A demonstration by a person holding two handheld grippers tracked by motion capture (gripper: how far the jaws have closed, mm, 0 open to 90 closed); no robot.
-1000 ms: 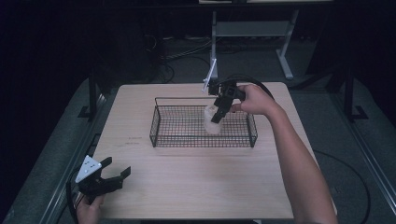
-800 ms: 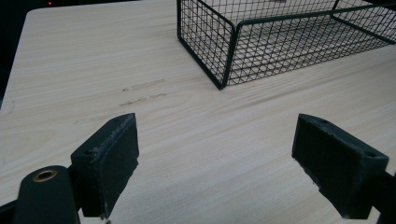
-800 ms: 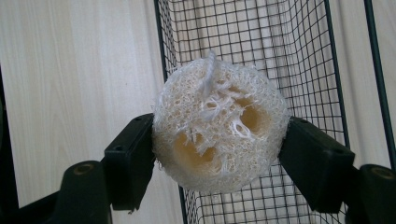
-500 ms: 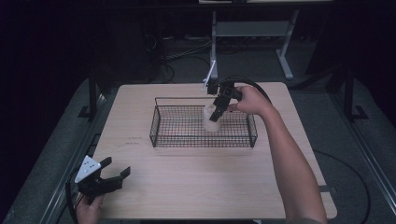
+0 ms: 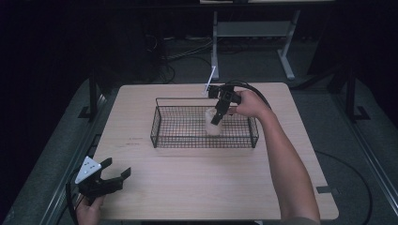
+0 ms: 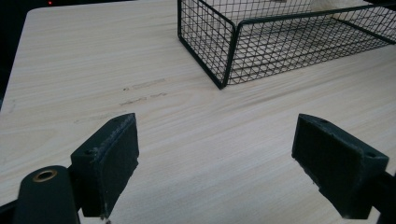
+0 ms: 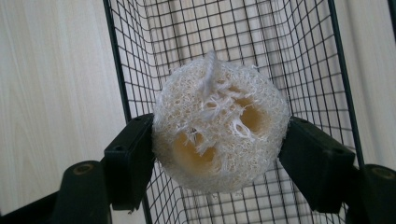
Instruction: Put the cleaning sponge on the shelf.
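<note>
A pale, fibrous loofah sponge [image 7: 217,128] with two holes in its end is clamped between the pads of my right gripper [image 7: 217,158]. In the high view that gripper [image 5: 217,118] points down into the black wire basket [image 5: 162,123], with the loofah [image 5: 212,125] inside the basket's walls, right of its middle; I cannot tell whether it touches the floor. My left gripper [image 5: 110,180] rests open near the table's front left corner, its pads [image 6: 109,161] wide apart over bare wood. The basket's near corner [image 6: 224,60] lies ahead of it.
The light wooden table [image 5: 197,187] has free room in front of and to both sides of the basket. A white stick-like item [image 5: 210,78] shows behind the basket's far rim. Cables and a desk frame [image 5: 253,33] lie on the dark floor beyond.
My right gripper has moved a little lower and leftward with the loofah, which stays inside the basket. The left gripper has not moved.
</note>
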